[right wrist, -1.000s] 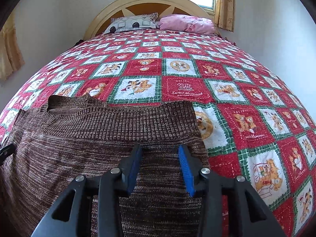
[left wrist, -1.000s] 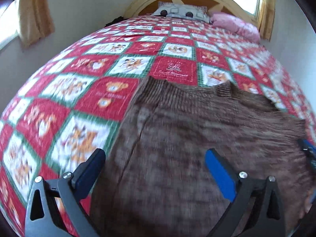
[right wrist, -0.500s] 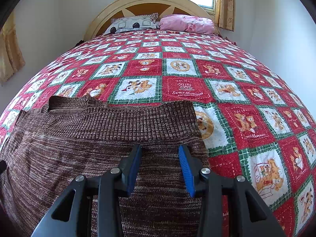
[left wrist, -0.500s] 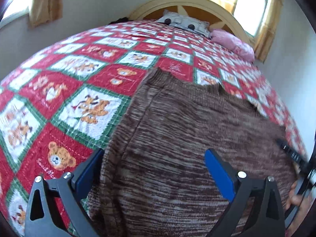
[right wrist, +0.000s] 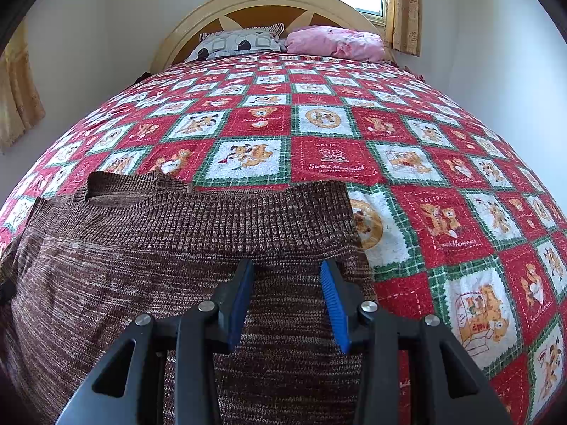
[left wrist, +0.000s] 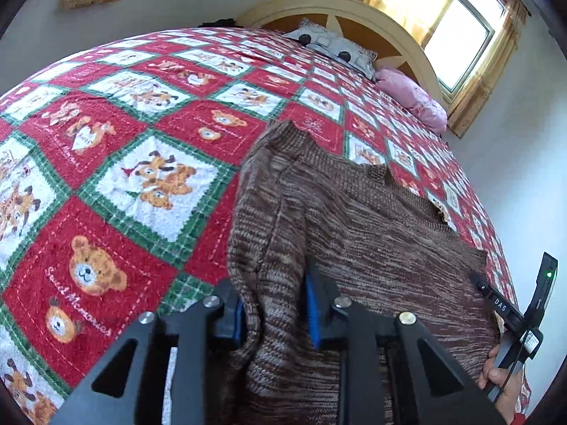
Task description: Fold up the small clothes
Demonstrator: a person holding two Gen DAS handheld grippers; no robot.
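Sweater edge in left claw

The sweater is coarse brown marled knit with ribbed edging, matt and rough. The bedspread looks like nubby terry cloth in red, white and green. The headboard is smooth cream-painted wood. Each gripper's fingers carry ridged blue pads on matt black plastic with shiny metal screws.
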